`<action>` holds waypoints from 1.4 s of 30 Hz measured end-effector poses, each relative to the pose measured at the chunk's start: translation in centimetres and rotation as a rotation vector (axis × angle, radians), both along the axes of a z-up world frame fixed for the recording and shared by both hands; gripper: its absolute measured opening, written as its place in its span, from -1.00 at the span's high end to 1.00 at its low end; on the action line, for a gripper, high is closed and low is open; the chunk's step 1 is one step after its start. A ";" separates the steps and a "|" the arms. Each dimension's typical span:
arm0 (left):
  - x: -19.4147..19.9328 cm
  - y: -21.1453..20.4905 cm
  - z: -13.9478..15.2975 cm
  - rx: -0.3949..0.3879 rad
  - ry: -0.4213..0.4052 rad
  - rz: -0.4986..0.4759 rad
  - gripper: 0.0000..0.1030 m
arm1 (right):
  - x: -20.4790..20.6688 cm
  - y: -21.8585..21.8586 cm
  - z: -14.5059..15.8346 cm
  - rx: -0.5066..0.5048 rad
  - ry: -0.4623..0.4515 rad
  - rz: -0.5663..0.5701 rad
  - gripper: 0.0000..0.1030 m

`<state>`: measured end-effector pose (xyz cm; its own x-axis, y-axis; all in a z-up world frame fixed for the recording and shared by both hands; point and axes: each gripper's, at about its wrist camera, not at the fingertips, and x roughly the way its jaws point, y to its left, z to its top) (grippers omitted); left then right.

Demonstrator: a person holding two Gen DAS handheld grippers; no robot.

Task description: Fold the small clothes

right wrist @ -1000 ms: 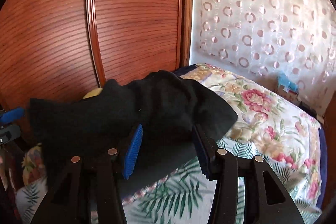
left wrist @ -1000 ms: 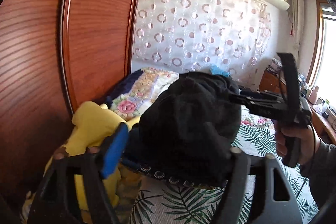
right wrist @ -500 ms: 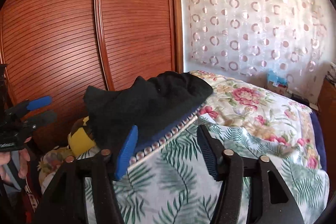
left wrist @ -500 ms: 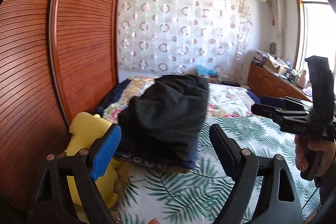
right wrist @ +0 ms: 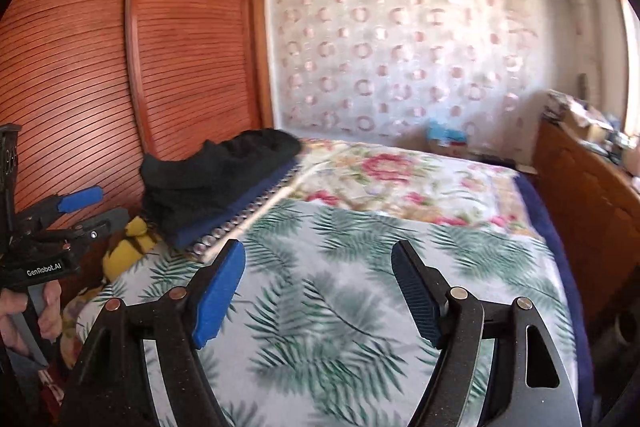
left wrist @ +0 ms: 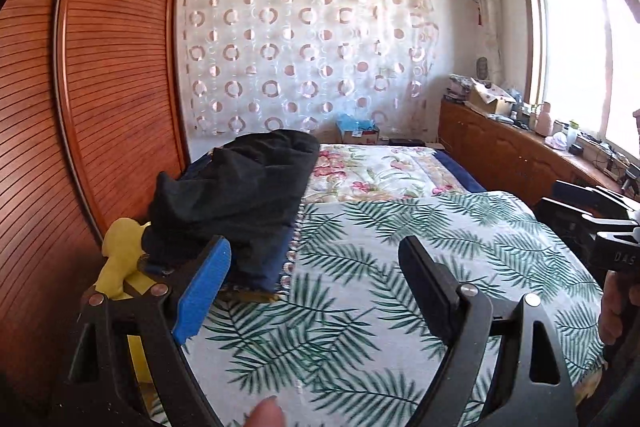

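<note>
A folded black garment lies on top of a dark blue folded piece at the left side of the bed, next to the wardrobe; it also shows in the right wrist view. My left gripper is open and empty, held back from the pile over the palm-leaf sheet. My right gripper is open and empty, above the same sheet, to the right of the pile. The left gripper also shows at the left edge of the right wrist view.
A yellow soft toy lies between the pile and the red-brown wardrobe. A floral quilt covers the far half of the bed. A wooden sideboard with clutter runs along the right wall under the window.
Both grippers let go of the black garment, which now rests on the blue pile. Both have pulled back and away from it, jaws wide.
</note>
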<state>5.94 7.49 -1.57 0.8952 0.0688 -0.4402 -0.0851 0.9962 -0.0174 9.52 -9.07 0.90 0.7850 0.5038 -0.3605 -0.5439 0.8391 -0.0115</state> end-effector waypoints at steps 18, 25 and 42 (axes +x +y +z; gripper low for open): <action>-2.6 -5.7 4.6 -0.005 -0.080 -0.088 -0.68 | -9.5 -7.2 3.7 0.075 -0.099 -0.240 -0.50; -2.6 -5.6 4.5 -0.002 -0.079 -0.077 -0.68 | -8.5 -5.8 2.4 0.073 -0.100 -0.247 -0.50; -3.0 -4.9 4.4 -0.008 -0.089 -0.068 -0.68 | -6.8 -7.4 2.3 0.078 -0.103 -0.248 -0.50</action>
<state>2.92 2.61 2.83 0.9331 0.0035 -0.3595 -0.0154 0.9994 -0.0302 2.68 -16.42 3.23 0.9183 0.3149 -0.2398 -0.3210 0.9470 0.0141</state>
